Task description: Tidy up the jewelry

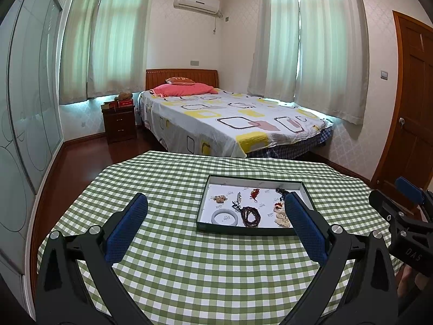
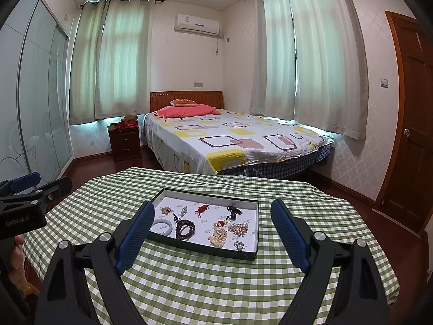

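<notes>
1. Your right gripper (image 2: 212, 215) has its fingers (image 2: 138, 233) spread wide with nothing gripped; the pads touch only air above the checked cloth (image 2: 205, 284).
2. Your left gripper (image 1: 216, 208) is likewise released, fingers (image 1: 127, 223) well apart and empty.
3. The tray (image 2: 205, 247) lies on the cloth just ahead of your right fingers, mostly between them; its near left corner sits behind the left pad.
4. From your left gripper the tray (image 1: 243, 231) lies ahead and toward the right finger, whose tip covers its right side.
5. Inside the tray, nearest your right gripper's left finger, lies a pale bangle (image 2: 161, 227), with a dark bead string (image 2: 185, 230) just beside it.
6. Farther on sit a red charm (image 2: 201, 209) and a black cord piece (image 2: 234, 211).
7. Toward the right finger lie a cream bead cluster (image 2: 217, 237), a pearl cluster (image 2: 239, 228) and a small ring (image 2: 239, 246) near the front wall.
8. Your left gripper shows at the left edge of the right view, well apart from the tray.
</notes>
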### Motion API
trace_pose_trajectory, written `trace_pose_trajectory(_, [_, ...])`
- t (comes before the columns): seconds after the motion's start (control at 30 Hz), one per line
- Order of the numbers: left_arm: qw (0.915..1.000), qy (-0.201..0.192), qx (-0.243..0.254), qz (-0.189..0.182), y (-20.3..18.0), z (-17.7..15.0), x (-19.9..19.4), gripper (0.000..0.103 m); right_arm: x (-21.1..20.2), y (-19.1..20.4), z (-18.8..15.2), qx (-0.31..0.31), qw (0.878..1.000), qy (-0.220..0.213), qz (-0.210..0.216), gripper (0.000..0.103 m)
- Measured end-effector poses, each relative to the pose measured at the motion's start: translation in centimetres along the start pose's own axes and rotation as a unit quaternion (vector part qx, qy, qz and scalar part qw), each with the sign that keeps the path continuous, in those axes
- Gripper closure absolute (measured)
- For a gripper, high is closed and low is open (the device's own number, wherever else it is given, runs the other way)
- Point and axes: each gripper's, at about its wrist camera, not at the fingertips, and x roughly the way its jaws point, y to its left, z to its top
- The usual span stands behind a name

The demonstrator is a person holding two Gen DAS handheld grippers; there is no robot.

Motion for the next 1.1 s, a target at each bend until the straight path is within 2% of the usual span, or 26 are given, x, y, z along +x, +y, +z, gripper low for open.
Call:
trace_pose_trajectory(0.7, [1.0000,-0.002,-0.006,0.004,0.03,-0.14,-0.07,0.005,-0.02,0.01,-0.09,-0.001,1.000,-0.001,0.000,0.018])
trace_pose_trajectory(1.1, [0.9998,-0.019,-0.002,0.005,-0.14,-0.23,-0.26,0.004,0.07,-0.12,-0.46,-0.001,1.000,0.003,0.001,0.018])
